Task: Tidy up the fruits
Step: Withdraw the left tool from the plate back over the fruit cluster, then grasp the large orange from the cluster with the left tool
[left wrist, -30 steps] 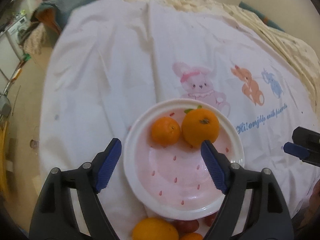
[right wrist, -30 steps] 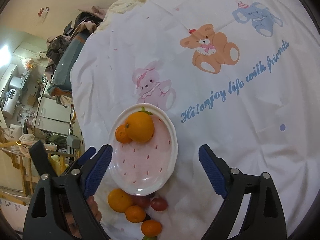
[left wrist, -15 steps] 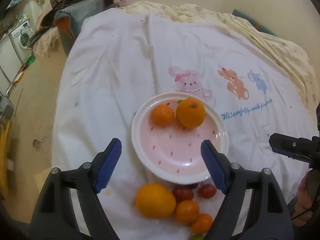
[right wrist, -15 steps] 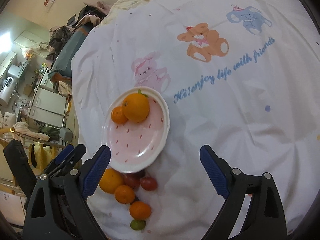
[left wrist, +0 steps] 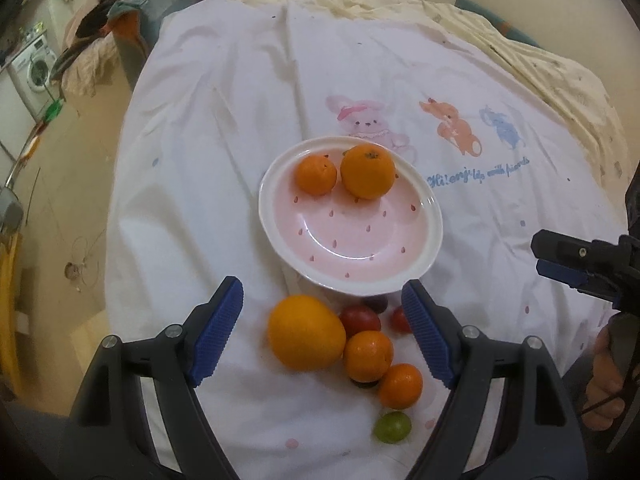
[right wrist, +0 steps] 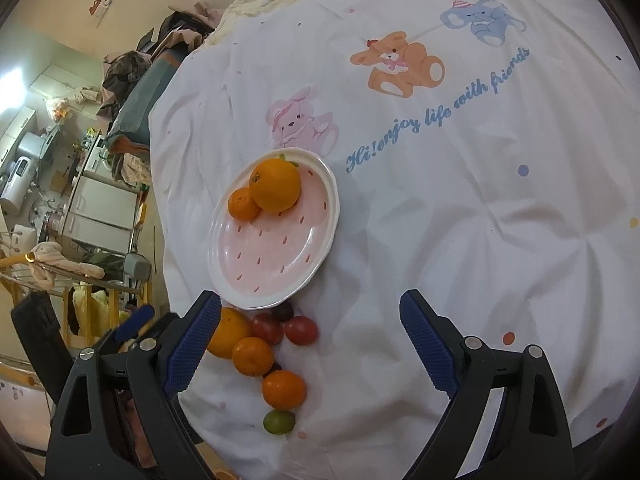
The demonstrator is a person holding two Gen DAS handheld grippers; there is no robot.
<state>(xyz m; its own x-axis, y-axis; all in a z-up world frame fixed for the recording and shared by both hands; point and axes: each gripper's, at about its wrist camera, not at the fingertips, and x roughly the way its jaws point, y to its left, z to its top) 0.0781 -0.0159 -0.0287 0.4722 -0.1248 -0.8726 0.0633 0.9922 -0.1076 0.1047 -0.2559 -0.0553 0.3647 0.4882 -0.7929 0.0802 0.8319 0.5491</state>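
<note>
A pink strawberry-pattern plate (left wrist: 360, 256) (right wrist: 276, 264) holds a large orange (left wrist: 368, 172) (right wrist: 276, 186) and a small mandarin (left wrist: 316, 174) (right wrist: 243, 204) at its far side. In front of it on the cloth lie a big orange (left wrist: 306, 332) (right wrist: 228, 332), two mandarins (left wrist: 368, 356) (left wrist: 400, 386), red cherry tomatoes (left wrist: 360, 318) (right wrist: 302, 330) and a green grape (left wrist: 393, 427) (right wrist: 279, 422). My left gripper (left wrist: 322, 334) is open and empty above the loose fruit. My right gripper (right wrist: 310, 348) is open and empty, just right of the pile.
A white cloth with cartoon animals (right wrist: 400, 64) covers the table. The cloth's left edge (left wrist: 120, 184) drops to the floor. A cream quilt (left wrist: 540, 64) lies behind. Clutter and a drying rack (right wrist: 60, 264) stand at the left.
Both grippers have pulled back and up from the plate. The loose fruit in front of the plate has come fully into view. Both stay open.
</note>
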